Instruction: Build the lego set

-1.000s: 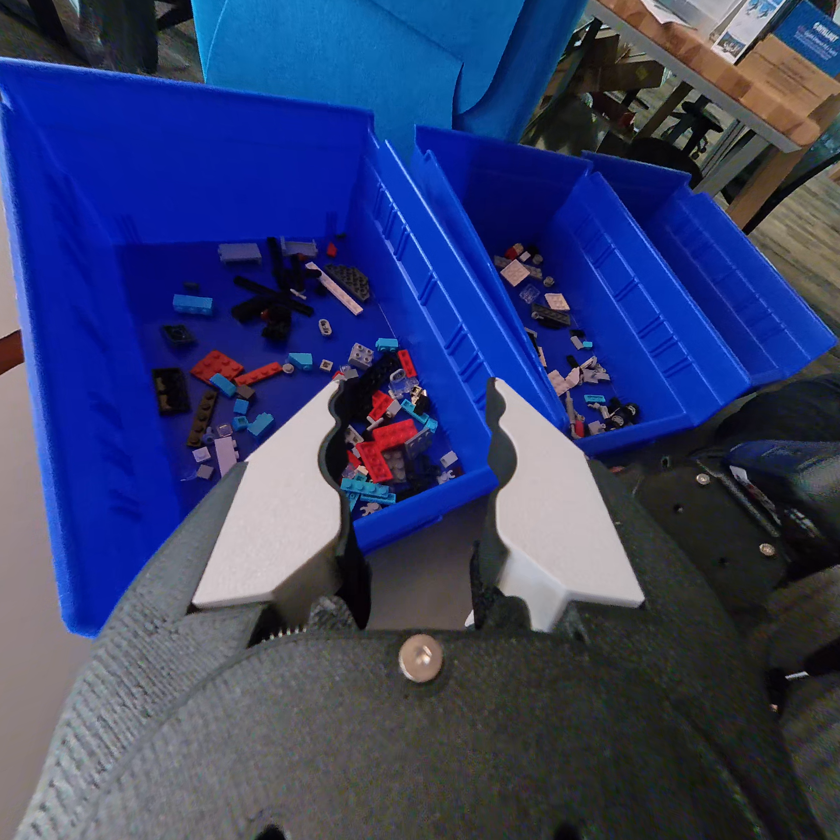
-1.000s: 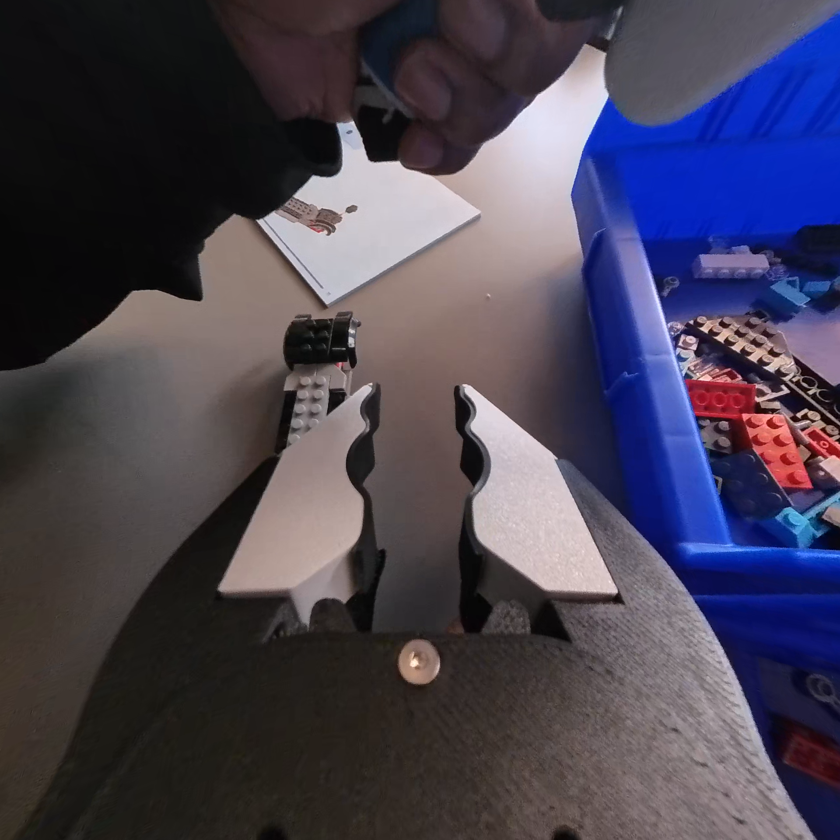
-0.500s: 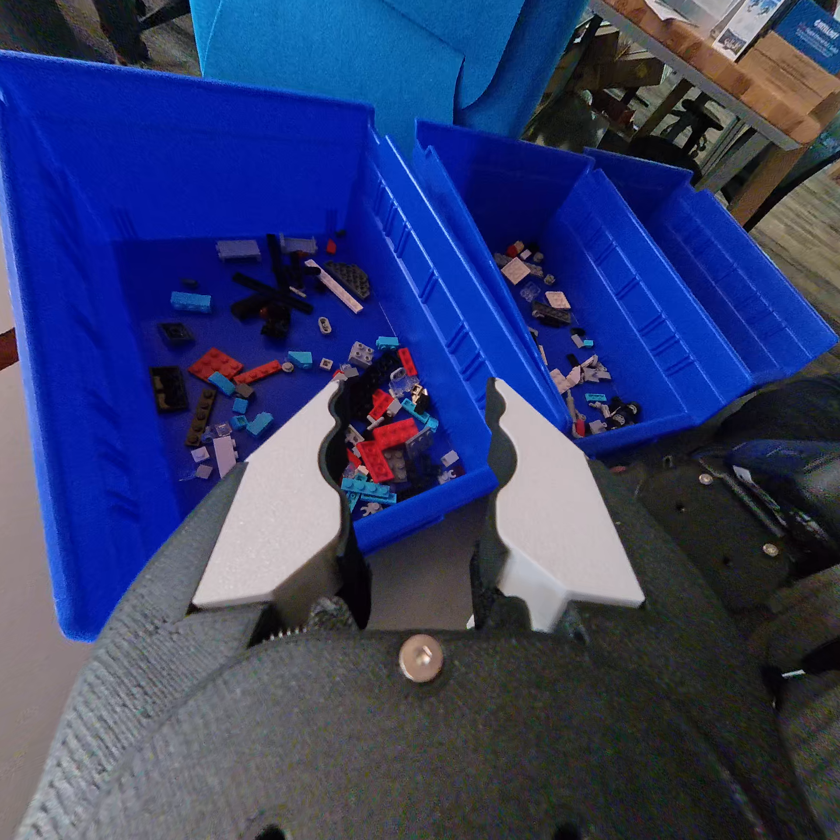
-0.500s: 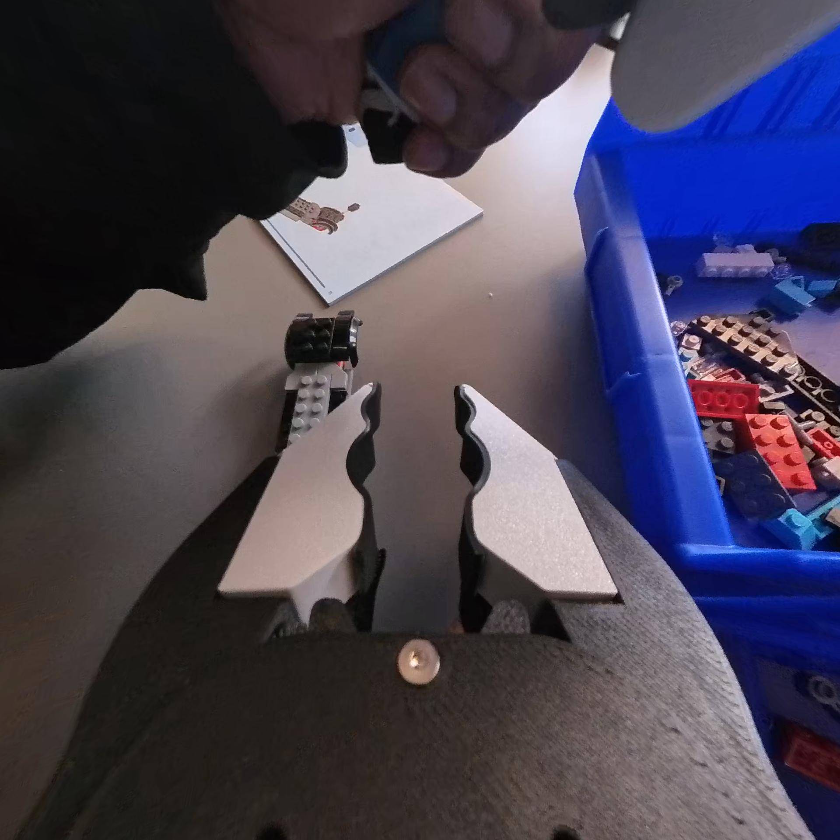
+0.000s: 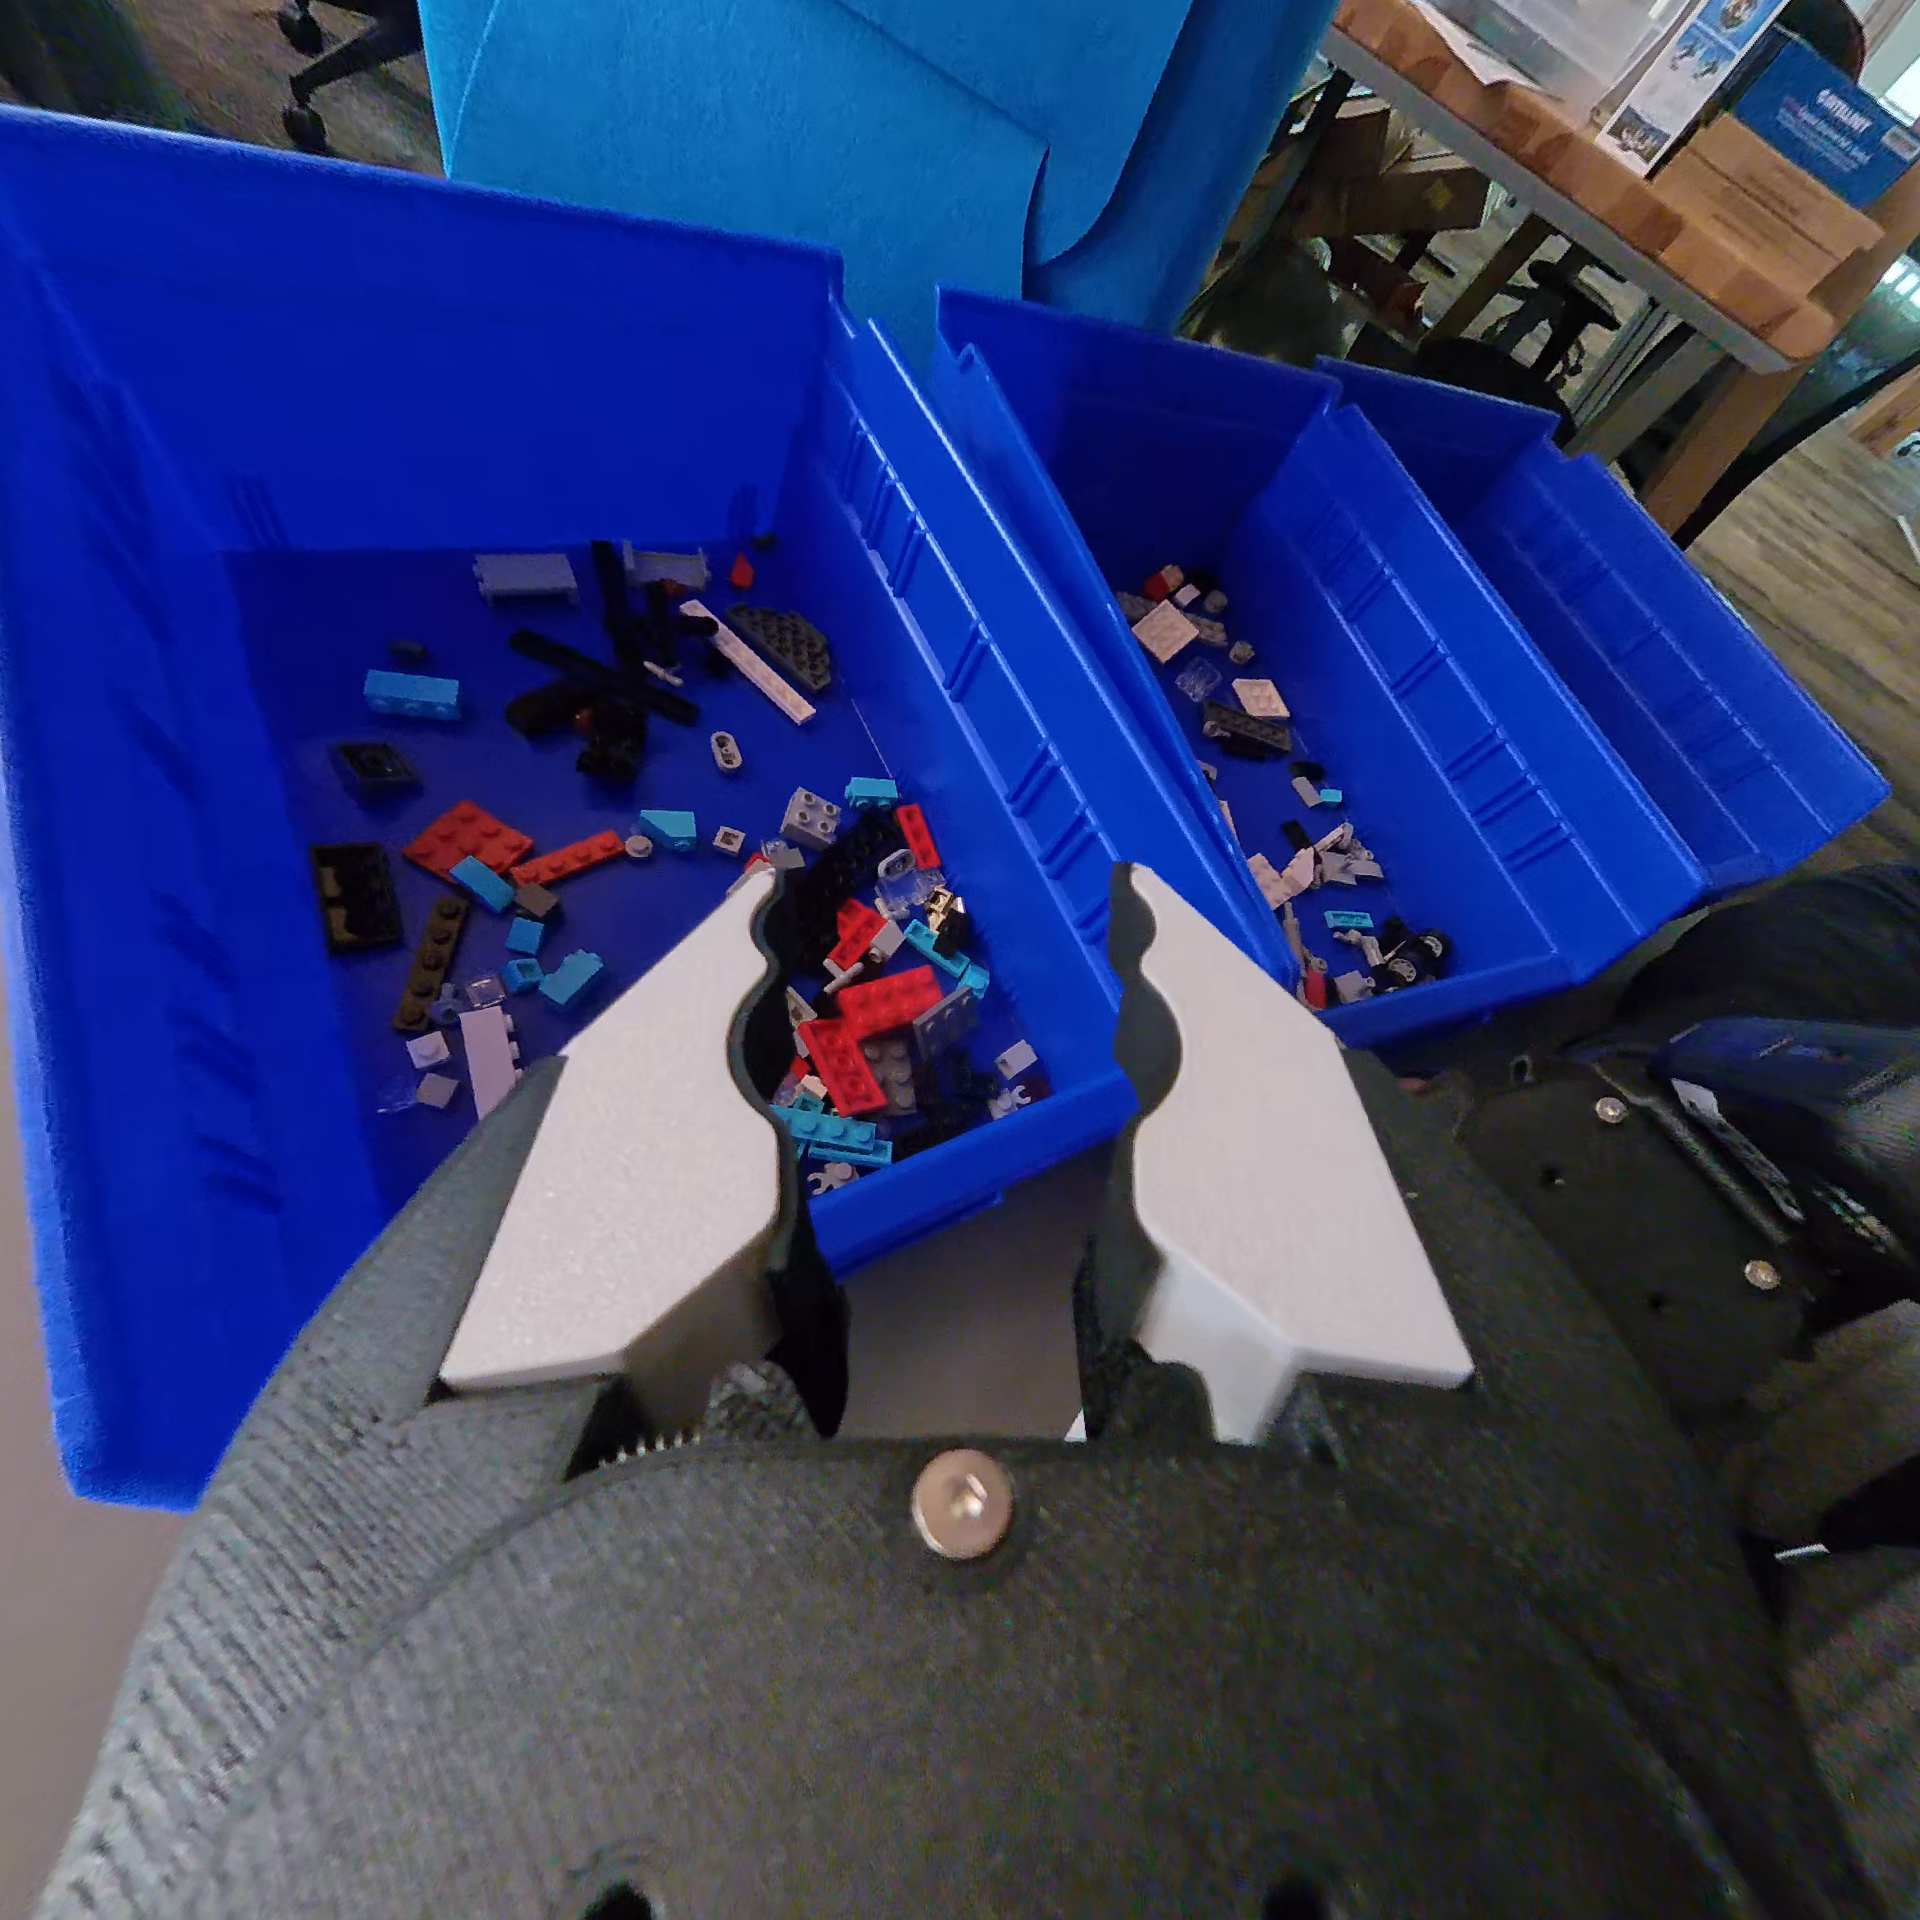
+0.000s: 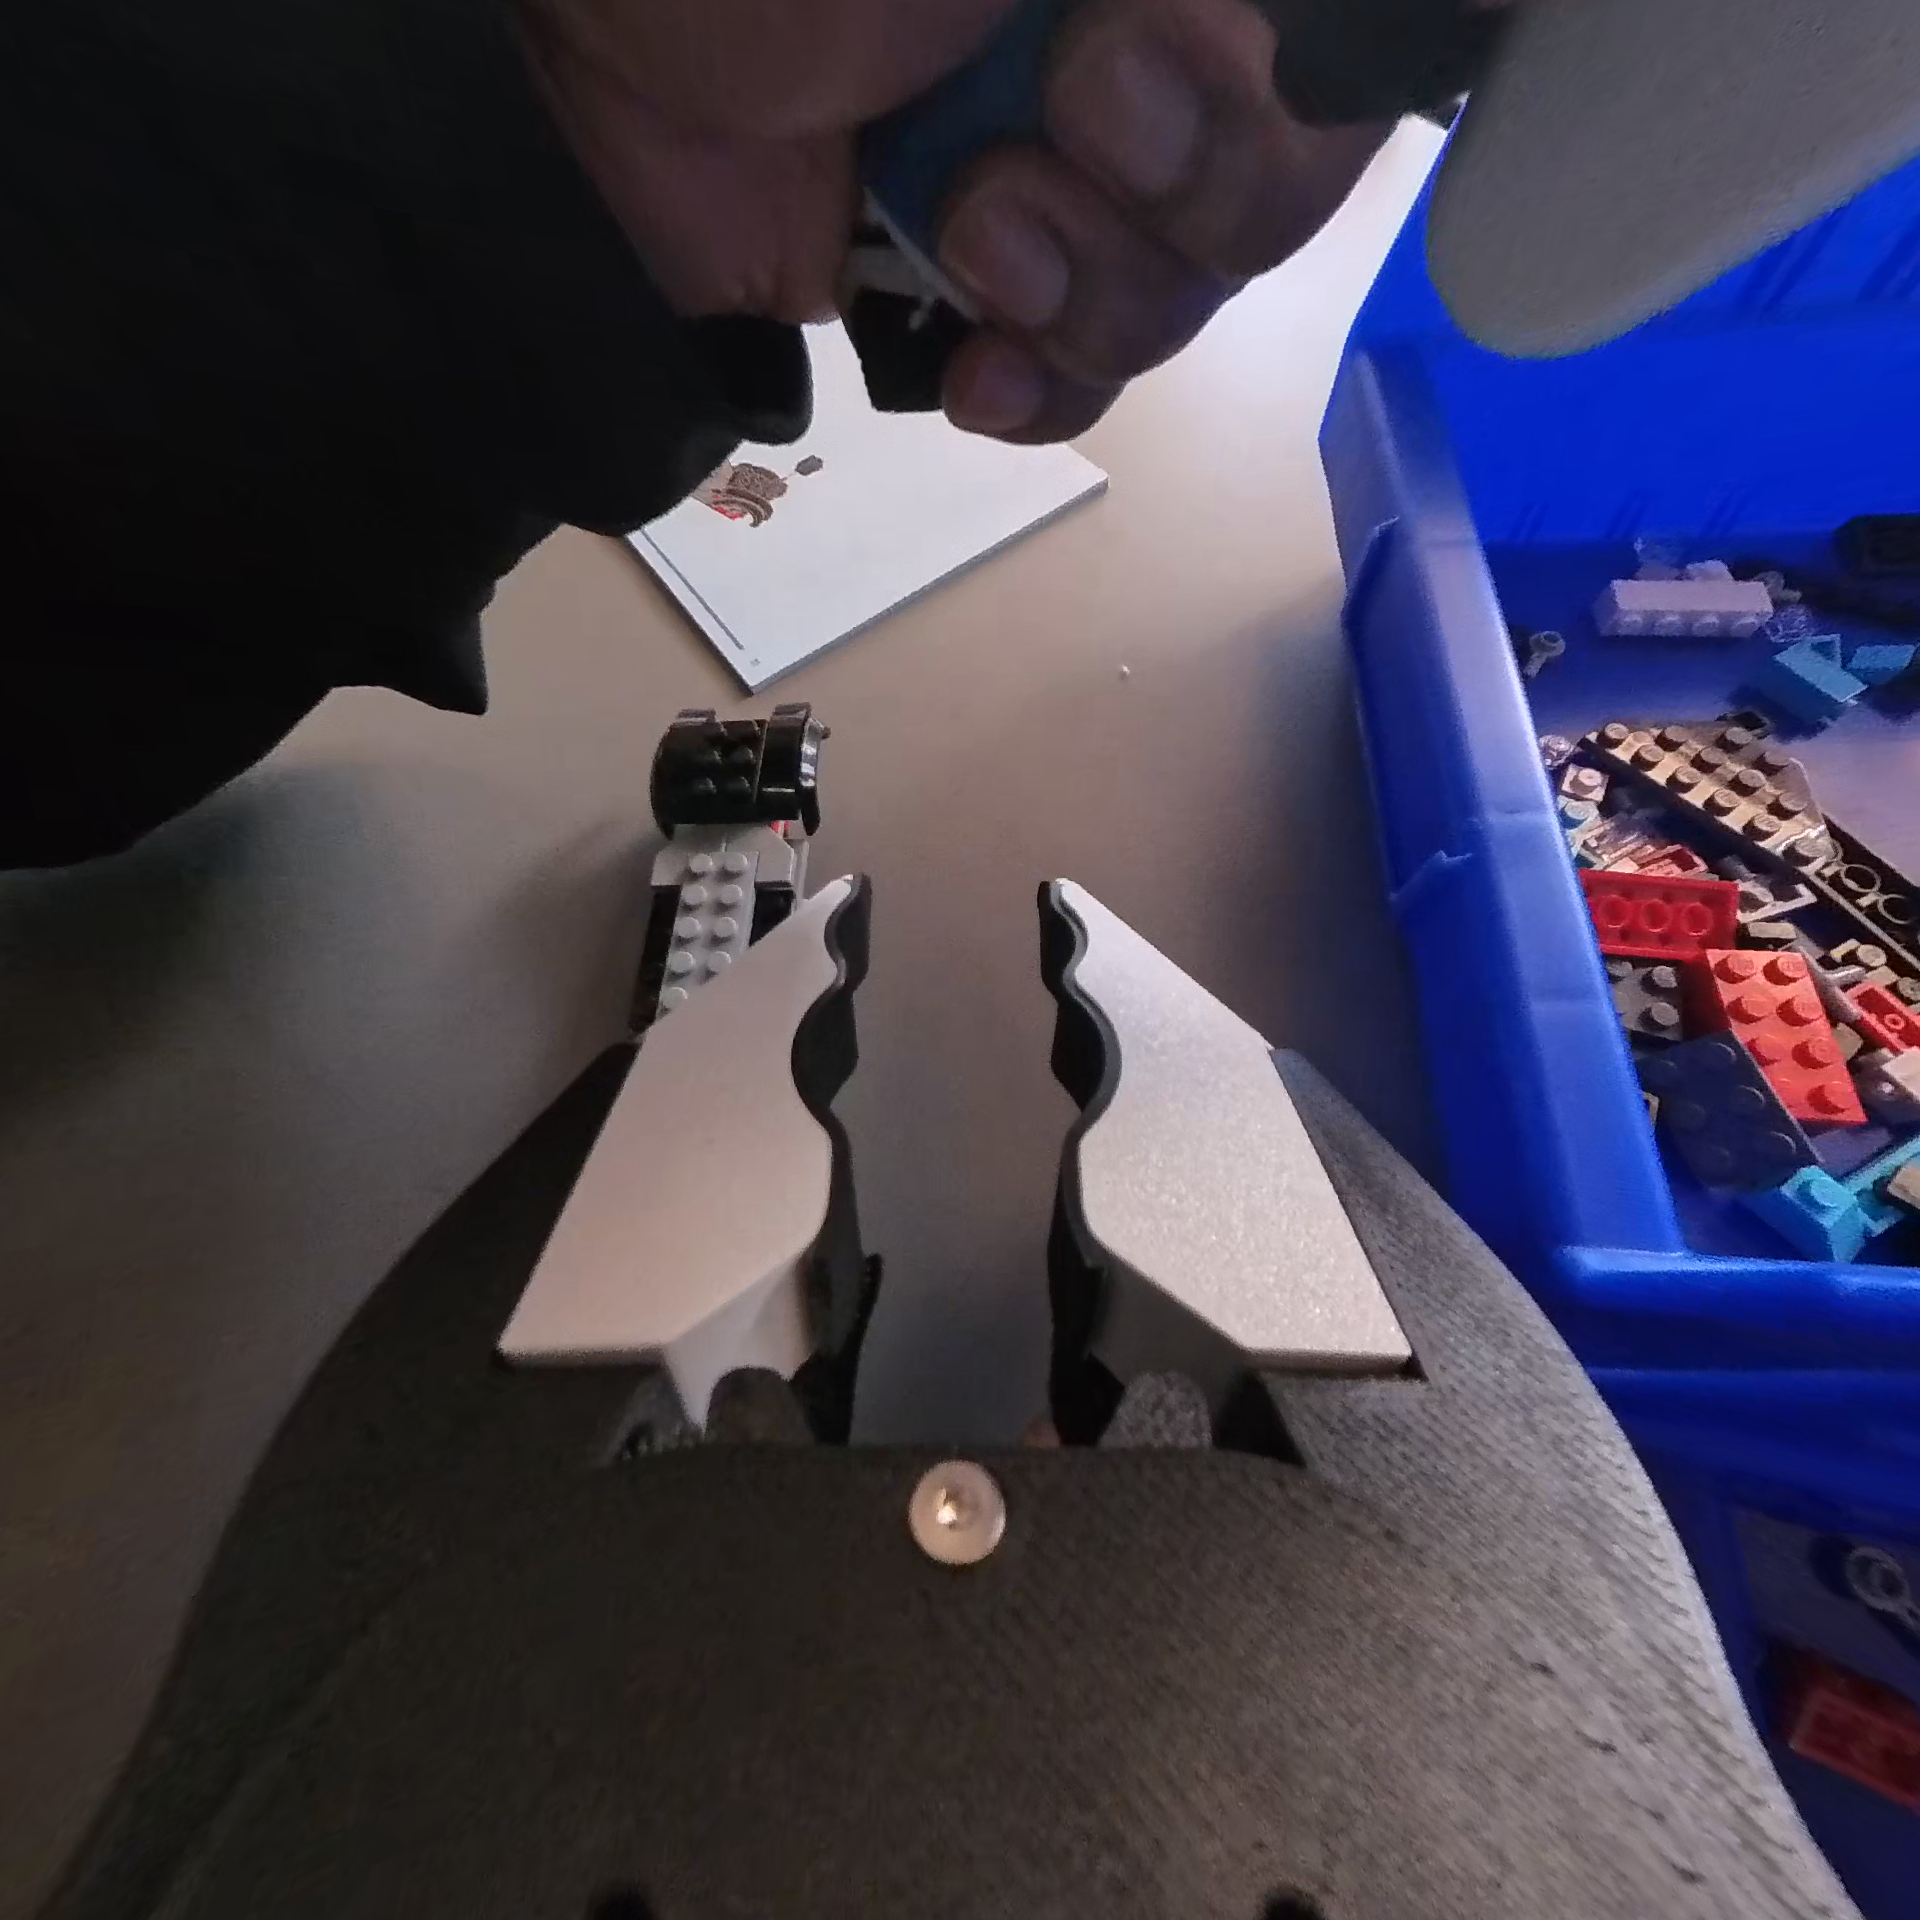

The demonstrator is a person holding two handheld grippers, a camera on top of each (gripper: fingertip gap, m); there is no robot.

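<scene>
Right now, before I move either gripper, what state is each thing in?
left gripper: open, empty, above the near bin.
right gripper: open, empty, over the table.
near bin: holds loose bricks.
second bin: fewer small pieces.
far bin: contents hidden.
partial build: on the table, unheld.
booklet: lying flat.

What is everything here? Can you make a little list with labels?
left gripper: open, empty, above the big bin
right gripper: open, empty, above the table
big bin: blue, many loose bricks
middle bin: blue, fewer bricks
half-built model: grey and black, on the table
booklet: white, flat behind the model
</scene>
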